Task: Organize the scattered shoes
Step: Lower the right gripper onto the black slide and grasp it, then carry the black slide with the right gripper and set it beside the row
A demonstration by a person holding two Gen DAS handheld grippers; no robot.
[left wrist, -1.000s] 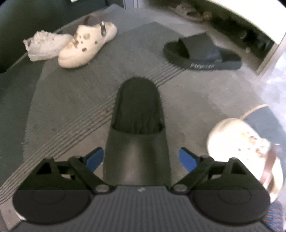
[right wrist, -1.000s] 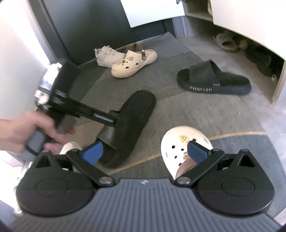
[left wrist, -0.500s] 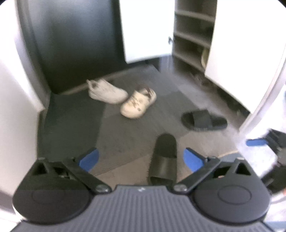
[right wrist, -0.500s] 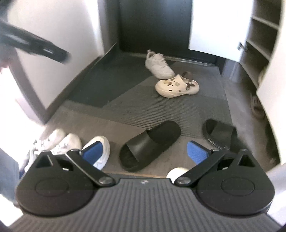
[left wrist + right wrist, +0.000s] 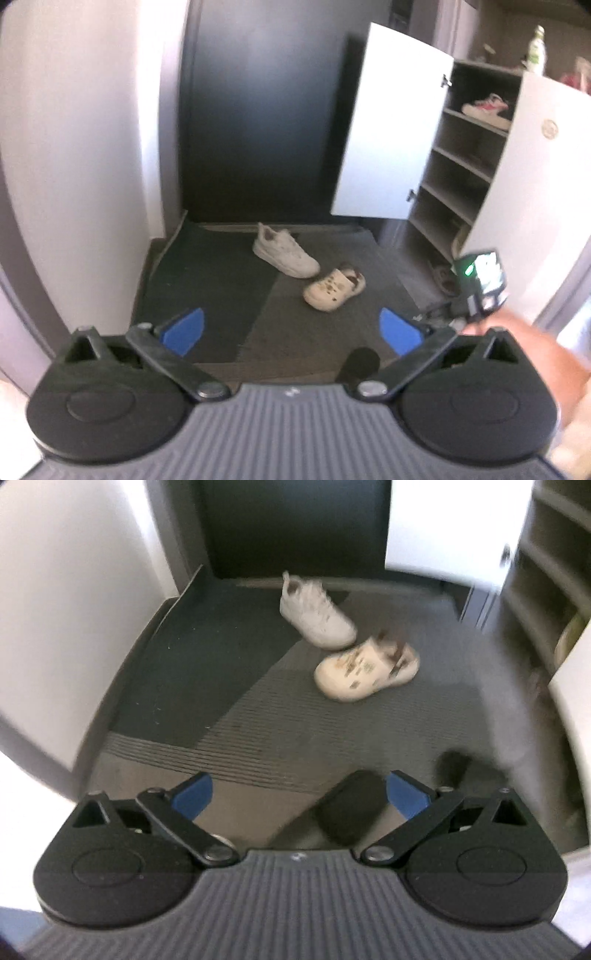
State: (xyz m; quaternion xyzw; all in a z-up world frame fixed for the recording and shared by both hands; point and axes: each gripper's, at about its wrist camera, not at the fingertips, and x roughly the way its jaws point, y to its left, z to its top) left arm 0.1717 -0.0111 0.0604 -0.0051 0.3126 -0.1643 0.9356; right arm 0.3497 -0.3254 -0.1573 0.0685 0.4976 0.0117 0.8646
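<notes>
My left gripper [image 5: 291,330] is open and empty, held high above the floor. Far below it a white sneaker [image 5: 284,254] and a cream clog [image 5: 334,290] lie side by side on the dark mat [image 5: 207,280]. The toe of a black slide [image 5: 360,363] shows by the right finger. My right gripper [image 5: 300,794] is also open with nothing in it. Below it on the floor lies the black slide [image 5: 351,808], and a second black slide [image 5: 454,764] is blurred to its right. The sneaker [image 5: 317,616] and clog [image 5: 365,668] lie farther off.
A shoe cabinet [image 5: 461,166] stands at the right with its white doors [image 5: 391,122] open; a pink shoe [image 5: 487,107] sits on an upper shelf. A dark door [image 5: 258,110] closes the far end. A hand [image 5: 524,350] holds the other gripper at the right.
The left gripper has lifted well away from the black slide that lay between its fingers. The right gripper rose too; both views now take in the door and cabinet.
</notes>
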